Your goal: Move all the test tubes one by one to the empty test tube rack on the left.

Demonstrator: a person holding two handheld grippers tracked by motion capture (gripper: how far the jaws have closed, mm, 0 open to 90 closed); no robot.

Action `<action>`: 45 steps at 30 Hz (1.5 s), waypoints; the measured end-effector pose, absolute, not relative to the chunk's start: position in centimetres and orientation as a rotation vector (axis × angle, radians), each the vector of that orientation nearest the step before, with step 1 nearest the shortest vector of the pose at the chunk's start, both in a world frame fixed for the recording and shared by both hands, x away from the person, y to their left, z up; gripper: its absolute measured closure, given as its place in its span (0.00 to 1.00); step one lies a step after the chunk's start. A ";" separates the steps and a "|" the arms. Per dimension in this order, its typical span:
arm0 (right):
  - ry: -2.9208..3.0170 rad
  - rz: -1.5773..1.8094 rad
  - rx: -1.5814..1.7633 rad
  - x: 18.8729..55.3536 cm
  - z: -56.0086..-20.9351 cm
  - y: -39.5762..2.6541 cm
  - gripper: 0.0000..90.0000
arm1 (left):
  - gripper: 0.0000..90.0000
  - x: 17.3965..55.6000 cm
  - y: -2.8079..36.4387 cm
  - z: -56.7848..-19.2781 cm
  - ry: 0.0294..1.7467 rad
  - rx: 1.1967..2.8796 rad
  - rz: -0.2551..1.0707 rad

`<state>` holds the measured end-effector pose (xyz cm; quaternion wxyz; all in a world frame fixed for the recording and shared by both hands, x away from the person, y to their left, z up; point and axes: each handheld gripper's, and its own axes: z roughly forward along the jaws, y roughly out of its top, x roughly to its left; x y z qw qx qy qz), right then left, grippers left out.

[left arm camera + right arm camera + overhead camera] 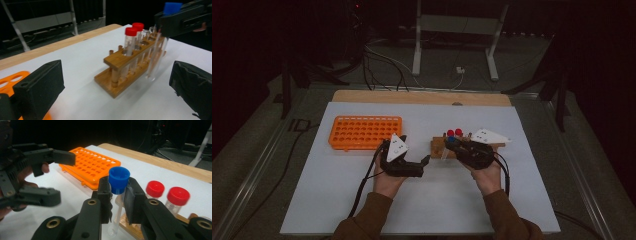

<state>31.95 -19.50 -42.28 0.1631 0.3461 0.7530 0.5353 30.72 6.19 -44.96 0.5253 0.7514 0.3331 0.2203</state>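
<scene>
Landmark: the low wooden test-tube rack (pixel 447 148) on the white table sheet (pixel 362 200).

We hold a clear blue-capped tube (pixel 118 192) pinched in the right gripper (pixel 119 195), just beside the rack's near edge.

Two red-capped tubes (pixel 131 42) stand in the rack.

Our left gripper (pixel 424 162), jaws wide and empty, faces the rack's end.

An orange perforated plastic rack (pixel 364 131) lies well beyond the left gripper.

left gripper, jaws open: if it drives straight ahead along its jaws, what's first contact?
Most likely the wooden rack, about centred between the open jaws of the left gripper in its own view, or the blue-capped tube that the right gripper holds beside it. Depth between those two is unclear.
</scene>
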 end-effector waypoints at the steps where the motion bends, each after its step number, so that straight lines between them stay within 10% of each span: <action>1: 2.150 1.530 0.987 32.0 -42.3 -19.3 0.85 | 0.00 30.8 6.0 -44.9 0.795 1.797 0.519; 18: 2.195 1.550 0.950 31.9 -42.5 -17.2 0.85 | 0.18 30.7 3.1 -45.4 0.793 1.837 0.492; 28: 2.212 1.546 0.943 31.8 -42.6 -16.8 0.85 | 0.65 30.6 2.9 -45.4 0.750 1.851 0.470; 40: 2.217 1.547 0.938 31.9 -42.7 -16.8 0.85 | 0.85 30.5 2.9 -45.5 0.703 1.855 0.431; 45: 2.201 1.581 0.932 31.9 -42.5 -17.1 0.64 | 0.85 30.8 3.1 -45.6 0.720 1.862 0.446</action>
